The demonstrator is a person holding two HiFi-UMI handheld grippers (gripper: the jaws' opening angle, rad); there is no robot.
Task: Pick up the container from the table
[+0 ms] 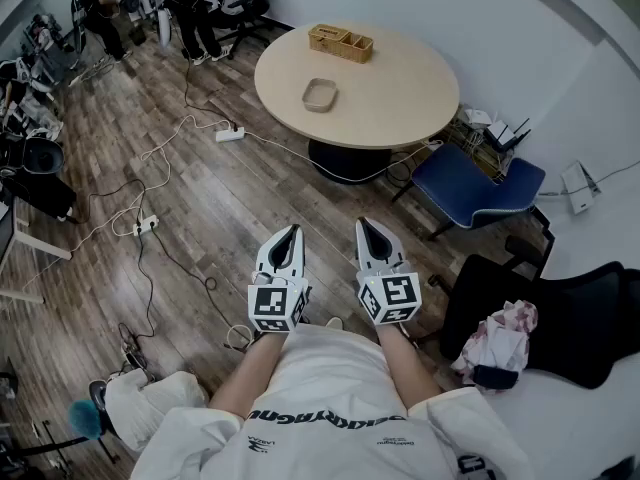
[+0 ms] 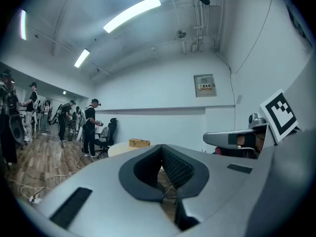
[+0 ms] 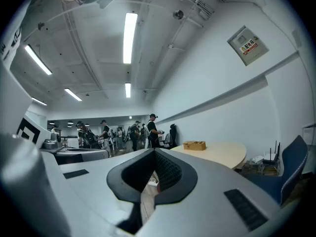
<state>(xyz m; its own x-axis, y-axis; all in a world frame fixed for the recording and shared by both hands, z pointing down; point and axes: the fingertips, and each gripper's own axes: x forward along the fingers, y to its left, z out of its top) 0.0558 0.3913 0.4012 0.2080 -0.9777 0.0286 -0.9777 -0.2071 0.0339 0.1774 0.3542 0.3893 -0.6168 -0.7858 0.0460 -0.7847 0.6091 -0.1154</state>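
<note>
Wood-plank floor (image 1: 200, 198) strewn with cables (image 1: 160, 153) fills most of my head view, and the round table (image 1: 400, 88) stands at twelve o'clock, well apart from both tools. On it lies the shallow beige container (image 1: 319, 94), near the edge facing me, with a wooden divided box (image 1: 340, 43) beyond it toward the far rim. I take the beige one as my target, though the task wording could fit either. The left gripper (image 1: 291, 232) and right gripper (image 1: 366, 226) hang side by side at waist level, pointing at twelve, each with its jaws pressed together on nothing. I judge they are held low and close to the body because the approach has not begun. A blue chair (image 1: 475, 183) sits at two o'clock, so walking straight ahead looks like the cleaner line.
</note>
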